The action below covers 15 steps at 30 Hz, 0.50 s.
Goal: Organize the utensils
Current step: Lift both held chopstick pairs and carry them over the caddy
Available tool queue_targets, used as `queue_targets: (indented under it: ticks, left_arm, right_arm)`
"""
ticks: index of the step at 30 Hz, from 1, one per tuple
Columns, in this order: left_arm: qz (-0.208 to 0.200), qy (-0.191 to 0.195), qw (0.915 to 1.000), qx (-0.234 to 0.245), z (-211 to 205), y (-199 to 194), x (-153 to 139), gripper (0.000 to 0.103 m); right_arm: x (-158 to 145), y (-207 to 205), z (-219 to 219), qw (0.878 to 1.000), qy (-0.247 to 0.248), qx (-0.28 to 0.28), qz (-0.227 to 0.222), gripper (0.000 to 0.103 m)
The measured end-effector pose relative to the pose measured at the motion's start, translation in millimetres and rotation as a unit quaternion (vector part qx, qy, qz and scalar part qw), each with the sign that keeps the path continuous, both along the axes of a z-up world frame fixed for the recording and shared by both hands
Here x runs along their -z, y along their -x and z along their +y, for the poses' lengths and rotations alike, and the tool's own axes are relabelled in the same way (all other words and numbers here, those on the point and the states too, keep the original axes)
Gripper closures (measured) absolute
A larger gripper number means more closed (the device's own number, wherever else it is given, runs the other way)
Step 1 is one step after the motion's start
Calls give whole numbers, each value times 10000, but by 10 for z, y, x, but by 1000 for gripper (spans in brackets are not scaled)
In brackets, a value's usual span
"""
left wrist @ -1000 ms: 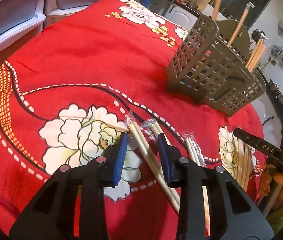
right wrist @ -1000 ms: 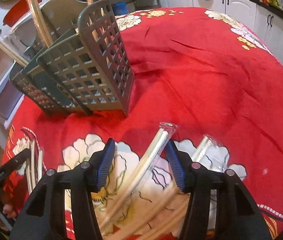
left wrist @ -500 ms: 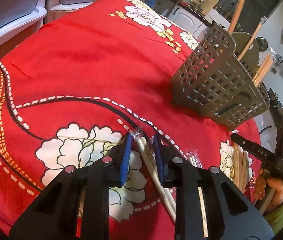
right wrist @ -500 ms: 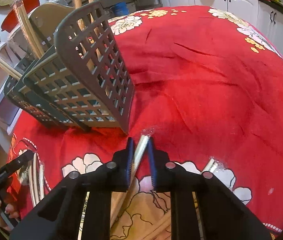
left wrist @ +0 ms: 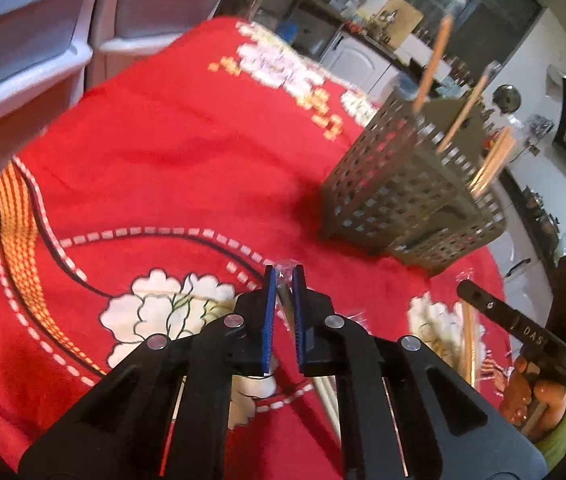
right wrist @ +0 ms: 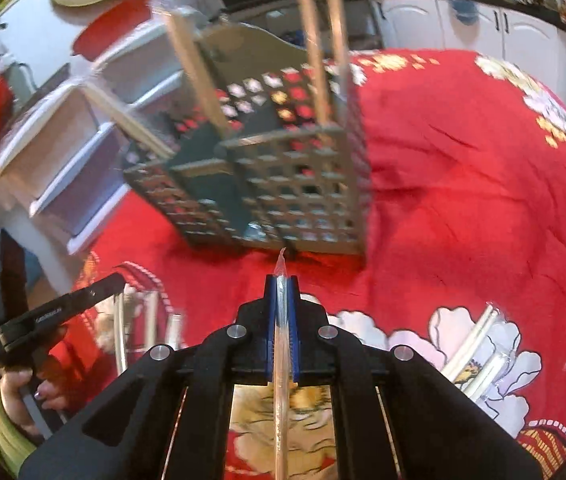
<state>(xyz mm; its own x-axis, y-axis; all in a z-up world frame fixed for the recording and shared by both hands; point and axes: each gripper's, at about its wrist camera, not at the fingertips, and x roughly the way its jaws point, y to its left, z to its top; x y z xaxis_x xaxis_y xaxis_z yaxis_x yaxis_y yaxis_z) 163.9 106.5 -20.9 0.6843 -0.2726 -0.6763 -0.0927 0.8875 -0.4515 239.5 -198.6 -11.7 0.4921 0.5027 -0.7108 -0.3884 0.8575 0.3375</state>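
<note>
A grey slotted utensil caddy (left wrist: 411,200) stands on the red flowered tablecloth (left wrist: 171,168) with several wooden chopsticks upright in it; it also shows in the right wrist view (right wrist: 283,184). My left gripper (left wrist: 284,276) is shut on a plastic-wrapped pair of chopsticks (left wrist: 325,396), lifted off the cloth. My right gripper (right wrist: 281,280) is shut on another wrapped pair of chopsticks (right wrist: 280,400), its wrapper tip pointing at the caddy's base. More wrapped chopsticks (right wrist: 479,352) lie on the cloth at the right.
White plastic drawers (left wrist: 23,60) stand beyond the table's left edge. Kitchen cabinets (right wrist: 503,28) line the far wall. The other gripper and hand (left wrist: 531,344) show at the right of the left wrist view, over loose chopsticks (left wrist: 467,336).
Both grippers closed from open onto wrapped chopstick pairs and lifted them. Both moved closer toward the caddy.
</note>
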Motion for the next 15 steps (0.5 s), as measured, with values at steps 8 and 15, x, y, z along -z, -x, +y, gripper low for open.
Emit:
queue_targets:
  ticks: [8,15]
  left_arm:
    - [-674,-170,9974,195,-109,101,-542,101]
    - [-1090,-267,9930,359,-253,142,-886,101]
  right_arm:
    - [-489,246,139,9970,-179,-351,-668,97]
    - [-828,416,153,9910,-261,-490,-1217,97]
